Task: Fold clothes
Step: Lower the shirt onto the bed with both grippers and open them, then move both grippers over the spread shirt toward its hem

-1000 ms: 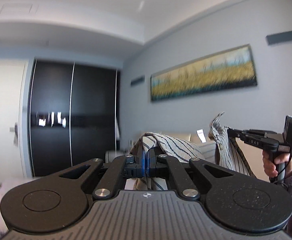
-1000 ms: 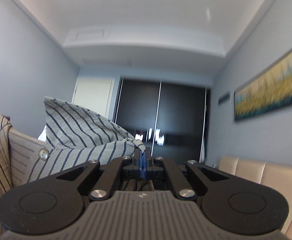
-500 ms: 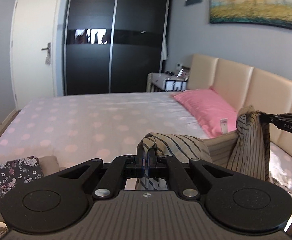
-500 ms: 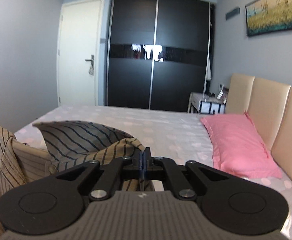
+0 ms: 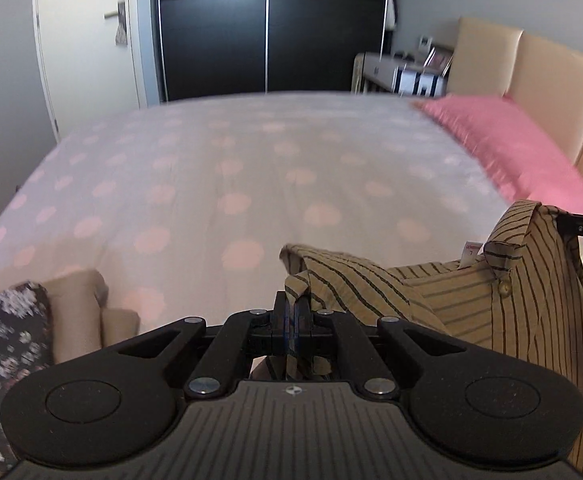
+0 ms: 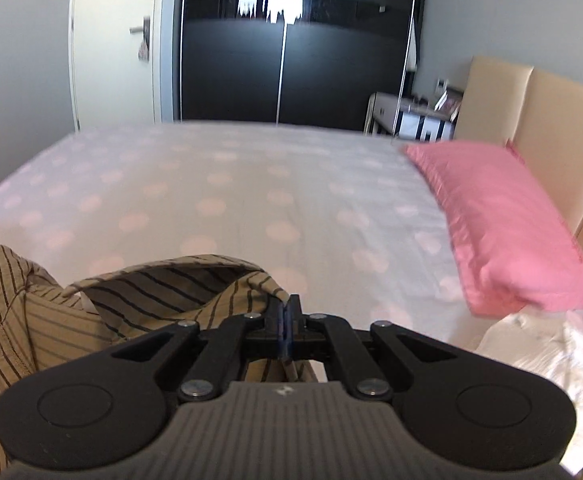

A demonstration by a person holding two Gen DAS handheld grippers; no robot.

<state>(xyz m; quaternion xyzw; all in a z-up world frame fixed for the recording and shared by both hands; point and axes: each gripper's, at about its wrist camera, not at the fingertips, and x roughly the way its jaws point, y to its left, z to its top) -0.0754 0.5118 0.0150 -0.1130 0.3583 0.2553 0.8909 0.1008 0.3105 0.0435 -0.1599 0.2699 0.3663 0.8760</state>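
Left wrist view: the left tool (image 5: 291, 312) is pinched closed on a fold of a tan striped shirt (image 5: 471, 304), held above a bed (image 5: 219, 184) with a pink-dotted white cover. The shirt spreads rightward to its buttoned collar, where the right tool (image 5: 563, 220) grips it at the frame's edge. Only this view shows a dark floral garment (image 5: 3, 344) at lower left. A pink pillow (image 5: 503, 148) lies by the headboard.

Right wrist view: the right tool (image 6: 289, 312) is clamped shut on the shirt (image 6: 163, 292), which drapes away to the left. Only here, white crumpled fabric (image 6: 539, 356) shows at lower right, below the pillow (image 6: 503, 220).
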